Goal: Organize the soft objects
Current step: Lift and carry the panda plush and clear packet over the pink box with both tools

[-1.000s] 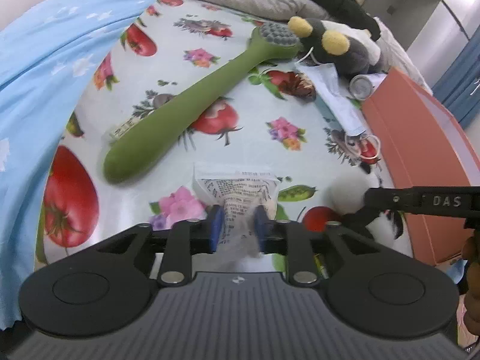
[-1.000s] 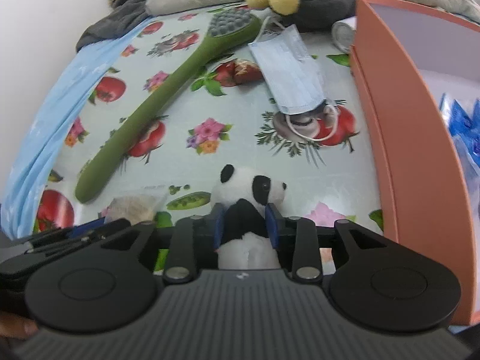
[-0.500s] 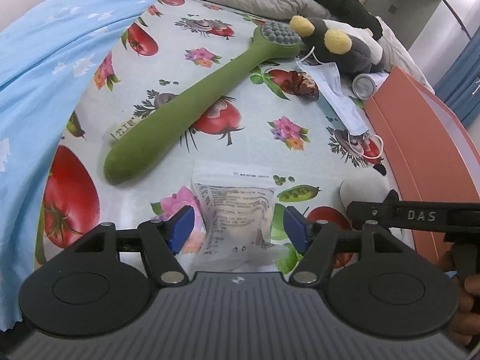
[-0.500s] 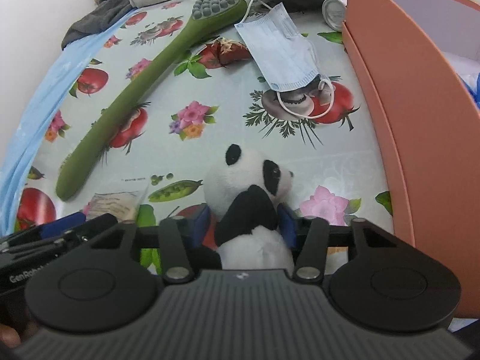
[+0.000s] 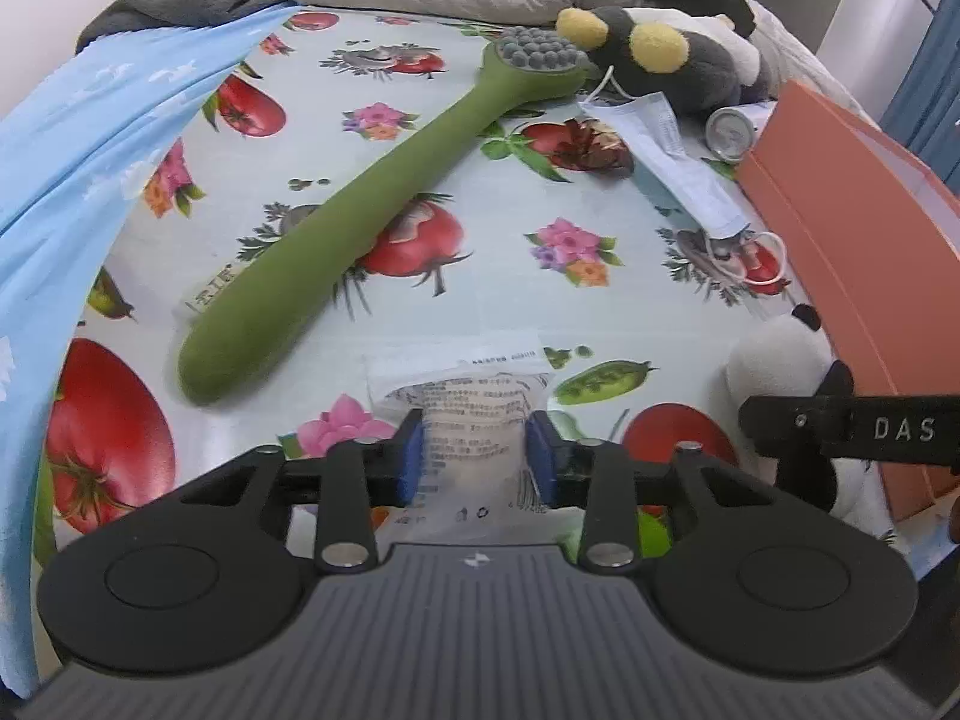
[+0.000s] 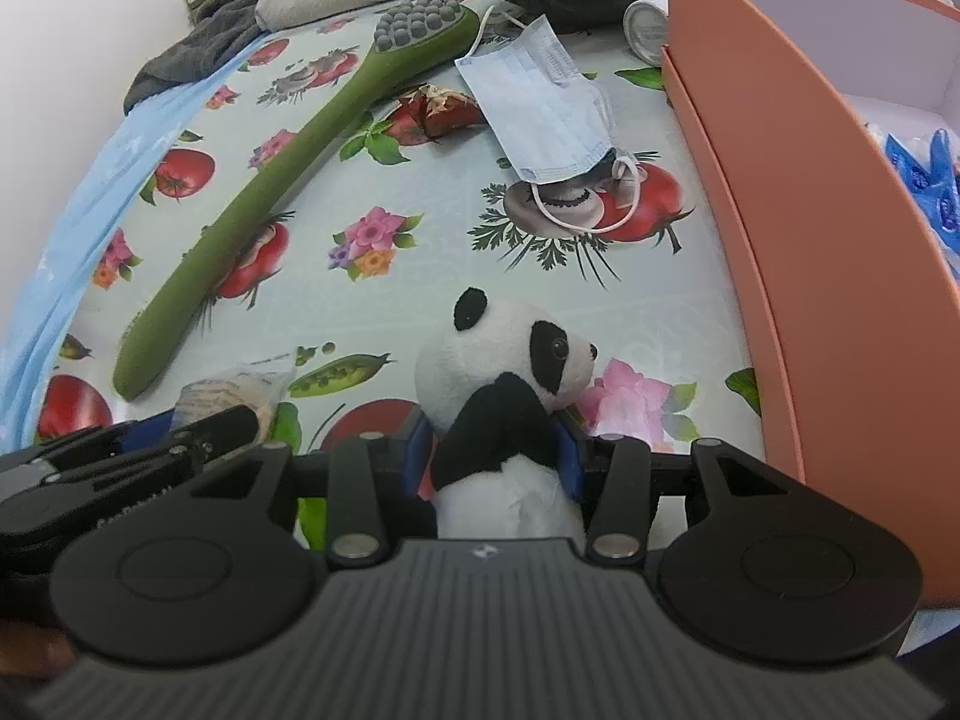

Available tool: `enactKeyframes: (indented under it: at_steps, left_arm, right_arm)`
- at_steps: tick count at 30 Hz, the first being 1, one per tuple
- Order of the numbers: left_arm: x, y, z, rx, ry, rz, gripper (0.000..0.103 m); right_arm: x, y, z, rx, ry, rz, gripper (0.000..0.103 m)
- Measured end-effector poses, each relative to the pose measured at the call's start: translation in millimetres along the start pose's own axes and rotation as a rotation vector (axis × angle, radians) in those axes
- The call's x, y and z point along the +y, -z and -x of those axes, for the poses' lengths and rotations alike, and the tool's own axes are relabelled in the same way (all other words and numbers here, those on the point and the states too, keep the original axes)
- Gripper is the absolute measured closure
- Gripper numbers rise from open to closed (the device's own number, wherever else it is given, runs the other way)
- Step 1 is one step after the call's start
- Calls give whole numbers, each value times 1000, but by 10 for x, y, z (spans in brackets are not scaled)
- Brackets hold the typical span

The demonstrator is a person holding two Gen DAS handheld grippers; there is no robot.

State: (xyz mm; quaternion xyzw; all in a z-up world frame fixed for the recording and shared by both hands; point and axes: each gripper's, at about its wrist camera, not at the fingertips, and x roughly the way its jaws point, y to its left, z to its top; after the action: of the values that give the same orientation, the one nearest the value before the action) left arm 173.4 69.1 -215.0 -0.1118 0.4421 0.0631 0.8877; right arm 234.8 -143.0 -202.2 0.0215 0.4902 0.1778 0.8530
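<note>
Sitting lower centre of the right view, panda plush (image 6: 510, 372) is pinched at the body by the right gripper (image 6: 495, 456), upright, orange box (image 6: 810, 252) just to frame right; left gripper (image 5: 477, 450) clasps the clear packet (image 5: 468, 414), long axis pointing away; both on the fruit-print tablecloth (image 5: 480, 276); bedding piled at top.

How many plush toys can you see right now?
2. A panda plush sits between the right claw fingers; a grey plush with yellow ears lies at the table's far end. Others may be hidden behind the orange box.
</note>
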Motion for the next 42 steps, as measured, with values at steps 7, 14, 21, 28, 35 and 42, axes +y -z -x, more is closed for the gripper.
enactKeyframes:
  at_steps: [7, 14, 21, 28, 35, 42]
  left_arm:
    - [-80, -50, 219, -30, 35, 8, 70]
    - [-126, -131, 717, -101, 64, 15, 70]
    - [-212, -156, 1267, -174, 90, -7, 69]
    - [-275, -147, 1709, -222, 119, -10, 69]
    - [-405, -123, 2023, -256, 171, -10, 69]
    - [-611, -137, 2190, -265, 220, -26, 69]
  right_arm:
    - [11, 58, 270, -26, -2, -1, 57]
    - [72, 108, 692, -105, -4, -2, 57]
    - [155, 185, 1111, -177, -18, 3, 57]
    - [218, 276, 1544, -261, -32, 14, 57]
    - [209, 353, 1869, -320, -37, 13, 57]
    - [46, 428, 2115, -355, -11, -24, 57]
